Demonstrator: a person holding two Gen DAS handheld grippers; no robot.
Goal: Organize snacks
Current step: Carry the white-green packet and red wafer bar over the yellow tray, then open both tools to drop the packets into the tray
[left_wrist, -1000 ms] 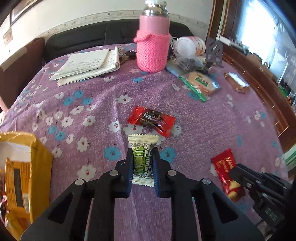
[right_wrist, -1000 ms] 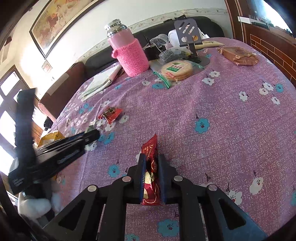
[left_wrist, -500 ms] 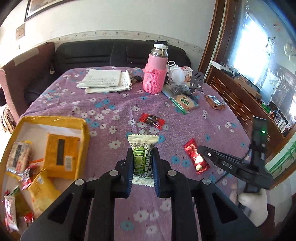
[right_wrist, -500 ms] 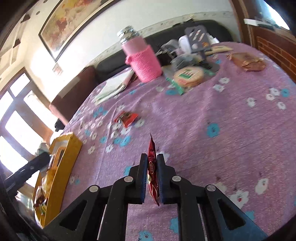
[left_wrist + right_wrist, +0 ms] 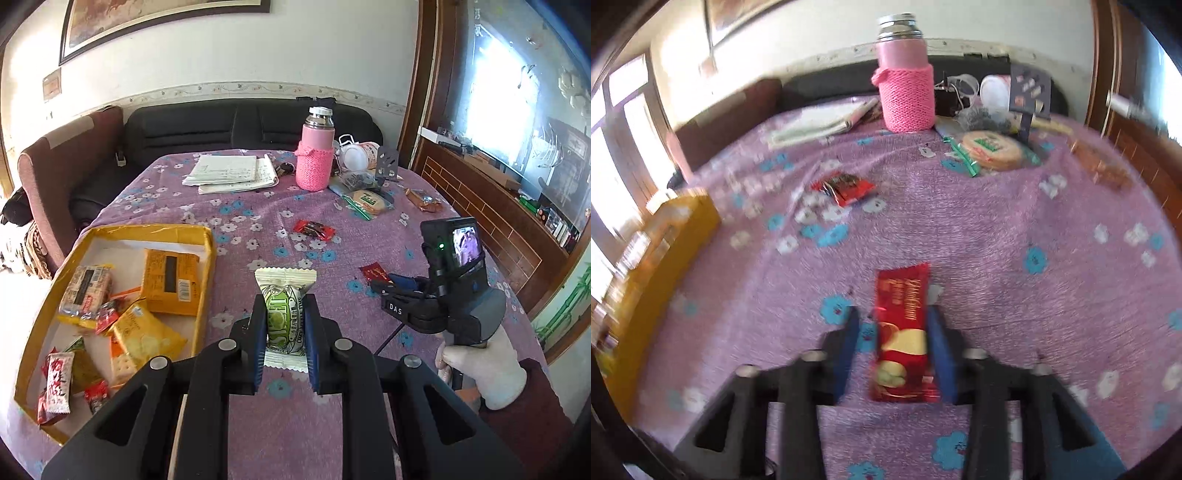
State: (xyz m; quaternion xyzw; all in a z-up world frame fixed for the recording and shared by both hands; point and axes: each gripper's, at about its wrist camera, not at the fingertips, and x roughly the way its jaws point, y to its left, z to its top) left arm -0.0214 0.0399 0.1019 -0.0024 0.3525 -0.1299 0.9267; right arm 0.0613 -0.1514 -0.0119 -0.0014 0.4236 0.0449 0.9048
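Note:
My left gripper (image 5: 285, 325) is shut on a white and green wrapped snack (image 5: 283, 314) and holds it above the purple flowered tablecloth (image 5: 258, 206), right of the yellow box (image 5: 207, 254). The box holds several snack packs. My right gripper (image 5: 892, 332) has its jaws wide apart. A red snack packet (image 5: 903, 332) sits between them, against the right pad (image 5: 940, 350), with a gap to the left pad. That view is blurred. In the left wrist view the right gripper (image 5: 380, 284) is at the right, with the red packet's tip (image 5: 373, 272) showing. A small red wrapper (image 5: 314, 229) lies mid-table.
A pink-sleeved flask (image 5: 315, 162), papers (image 5: 229, 173), a bagged round cracker (image 5: 369, 199), a brown packet (image 5: 424, 199) and a phone stand (image 5: 388, 164) are at the table's far side. A sofa (image 5: 221, 129) stands behind the table. A wooden cabinet (image 5: 498, 221) is at the right.
The left gripper rose and pulled back with its snack, bringing the yellow box into full view. The right gripper's jaws opened around the red packet, which turned flat-side up; it swung toward the table's middle.

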